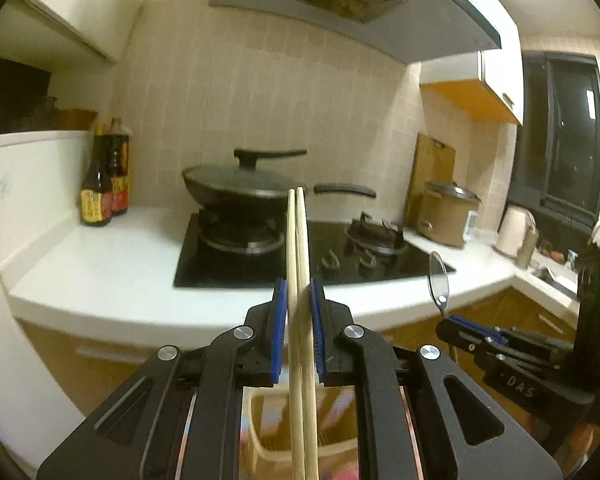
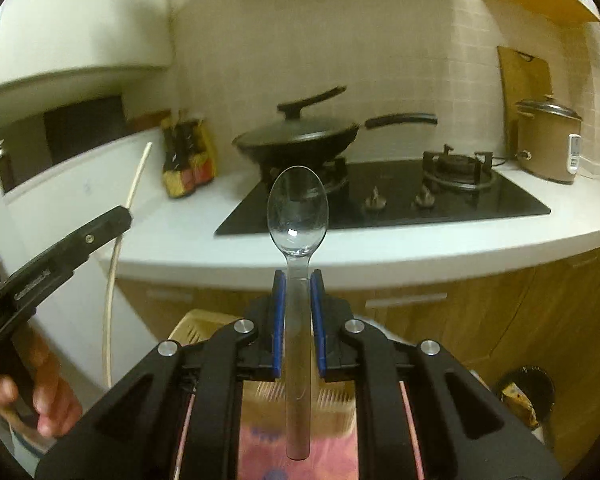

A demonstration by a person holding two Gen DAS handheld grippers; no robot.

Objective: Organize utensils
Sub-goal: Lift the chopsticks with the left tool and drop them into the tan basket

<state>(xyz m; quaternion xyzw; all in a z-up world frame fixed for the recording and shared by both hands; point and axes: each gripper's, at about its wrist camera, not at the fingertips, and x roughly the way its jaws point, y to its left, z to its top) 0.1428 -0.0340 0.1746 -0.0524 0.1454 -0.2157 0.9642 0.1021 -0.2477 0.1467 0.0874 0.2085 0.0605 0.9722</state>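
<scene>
Black linkage arms of the left gripper (image 1: 299, 300) fill the 6 o'clock half of its view, jaws nearly shut on a pair of wooden chopsticks (image 1: 299, 248) that point to 12 o'clock toward the lidded wok (image 1: 240, 186) on the gas hob (image 1: 340, 256). Blue pads of the right gripper (image 2: 299, 292) likewise pinch the handle of a clear plastic spoon (image 2: 298, 216), bowl up at 12 o'clock. Both look light and stiff; the chopsticks may scissor apart, the smooth spoon may slip or crack, so mid-shaft holds suit them. A pale slotted basket (image 2: 196, 326) sits below, at 6 o'clock
</scene>
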